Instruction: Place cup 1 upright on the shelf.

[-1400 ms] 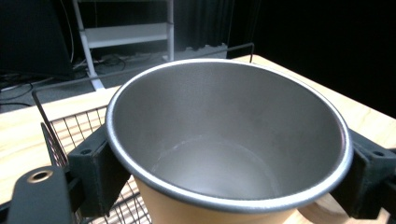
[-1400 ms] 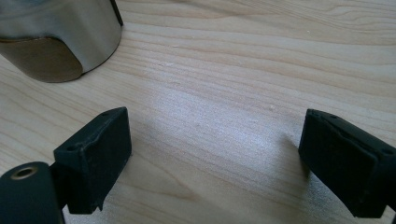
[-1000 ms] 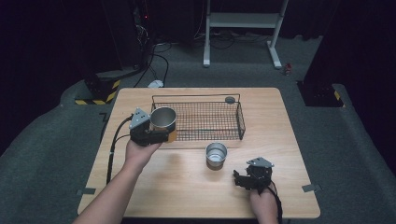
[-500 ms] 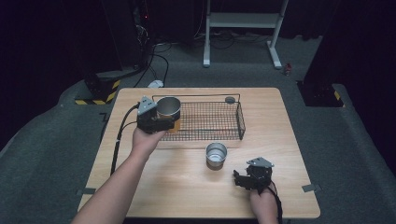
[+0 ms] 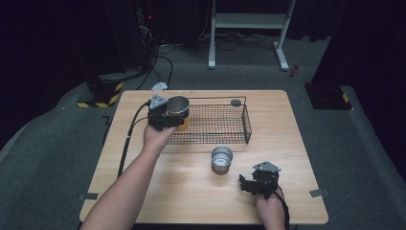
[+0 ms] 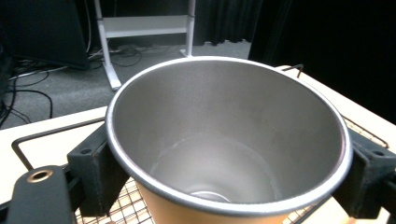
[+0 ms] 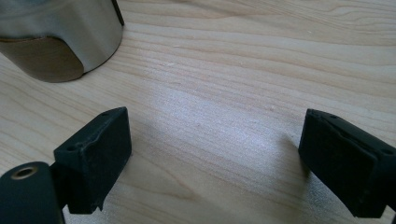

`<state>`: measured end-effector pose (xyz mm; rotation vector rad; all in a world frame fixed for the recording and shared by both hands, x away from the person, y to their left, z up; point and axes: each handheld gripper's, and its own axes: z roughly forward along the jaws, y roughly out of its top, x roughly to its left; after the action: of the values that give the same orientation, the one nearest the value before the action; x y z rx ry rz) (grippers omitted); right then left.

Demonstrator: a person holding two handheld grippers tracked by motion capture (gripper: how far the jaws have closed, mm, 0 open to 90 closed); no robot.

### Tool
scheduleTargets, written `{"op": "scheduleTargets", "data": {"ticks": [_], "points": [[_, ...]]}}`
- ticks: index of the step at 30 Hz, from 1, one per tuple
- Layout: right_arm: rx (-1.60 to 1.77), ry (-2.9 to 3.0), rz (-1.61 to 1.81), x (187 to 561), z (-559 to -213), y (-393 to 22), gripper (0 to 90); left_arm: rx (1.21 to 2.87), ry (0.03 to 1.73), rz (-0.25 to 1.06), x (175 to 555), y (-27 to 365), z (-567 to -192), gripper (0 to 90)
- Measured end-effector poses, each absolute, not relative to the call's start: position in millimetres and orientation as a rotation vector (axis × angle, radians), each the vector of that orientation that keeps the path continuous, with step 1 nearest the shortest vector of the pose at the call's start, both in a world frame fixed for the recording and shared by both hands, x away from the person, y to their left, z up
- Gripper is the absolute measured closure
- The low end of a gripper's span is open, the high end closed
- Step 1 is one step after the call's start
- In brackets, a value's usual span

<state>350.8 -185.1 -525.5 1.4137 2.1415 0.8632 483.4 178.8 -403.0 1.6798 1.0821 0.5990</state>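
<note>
Jaws: left gripper (image 5: 168, 115) clamps steel cup (image 5: 177, 106); right gripper (image 5: 250, 184) open on wood table (image 5: 191, 191); dark room.

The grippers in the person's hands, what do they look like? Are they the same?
They look alike. Each is a chunky black tool with two blocky black jaws. The left gripper and the right gripper each carry a grey three-cornered plate on top. A black cable trails from the left one along the forearm, and another runs from the right one past the wrist. The forearms are bare, no sleeves or gloves.
</note>
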Motion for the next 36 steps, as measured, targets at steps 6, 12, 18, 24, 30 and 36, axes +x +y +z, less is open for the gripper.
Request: {"op": "scheduleTargets", "data": {"ticks": [6, 12, 18, 24, 30, 36], "points": [[1.414, 2.144, 0.862, 350.7, -525.4, -185.1, 9.3, 1.686, 1.117, 0.608, 494.2, 177.6, -416.7, 13.4], [1.413, 2.145, 0.862, 350.8, -525.4, -185.1, 9.3, 1.702, 1.145, 0.613, 501.0, 176.9, -428.2, 13.3], [1.414, 2.146, 0.862, 350.6, -525.4, -184.9, 9.3, 1.709, 1.181, 0.590, 508.5, 177.6, -438.7, 13.3], [1.413, 2.147, 0.863, 350.6, -525.4, -184.8, 9.3, 1.737, 1.205, 0.589, 512.3, 177.3, -446.0, 13.2], [1.413, 2.147, 0.863, 350.6, -525.4, -184.8, 9.3, 1.769, 1.215, 0.584, 514.3, 174.9, -452.0, 13.2], [1.413, 2.147, 0.863, 350.6, -525.4, -184.8, 9.3, 1.791, 1.225, 0.613, 515.0, 173.3, -454.1, 13.1]]}}
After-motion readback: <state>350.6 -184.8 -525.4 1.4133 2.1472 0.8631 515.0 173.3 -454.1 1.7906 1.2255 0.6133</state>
